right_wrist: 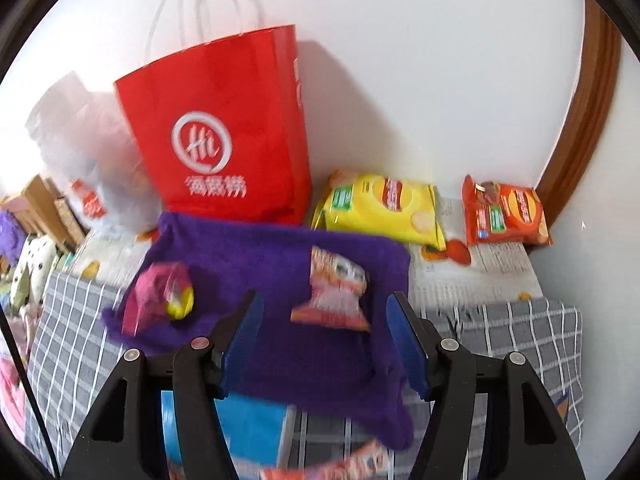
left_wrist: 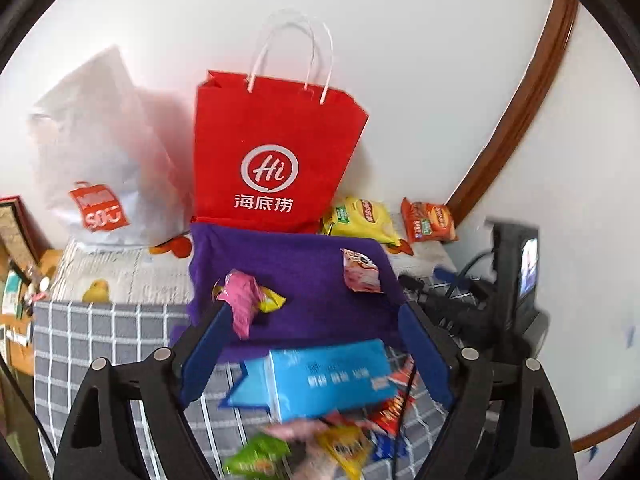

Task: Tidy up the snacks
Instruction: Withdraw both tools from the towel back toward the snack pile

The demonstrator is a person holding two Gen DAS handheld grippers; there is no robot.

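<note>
A red paper bag point(left_wrist: 272, 152) with white handles stands against the wall; it also shows in the right wrist view point(right_wrist: 224, 136). A purple towel point(left_wrist: 296, 276) lies before it with a pink-and-yellow snack point(left_wrist: 248, 300) and a pink-white packet point(left_wrist: 360, 272) on it. A yellow chip bag point(right_wrist: 384, 208) and an orange packet point(right_wrist: 504, 212) lie by the wall. My left gripper point(left_wrist: 316, 312) is open above a blue box point(left_wrist: 320, 376) and loose snacks point(left_wrist: 336, 448). My right gripper point(right_wrist: 324, 300) is open, hovering over the towel near the pink-white packet point(right_wrist: 336, 292).
A white plastic bag point(left_wrist: 100, 152) stands left of the red bag. A grey checked cloth point(left_wrist: 100, 344) covers the near surface. A black stand with a small screen point(left_wrist: 524, 268) and cables sits at the right. A brown door frame point(right_wrist: 580, 128) curves along the wall.
</note>
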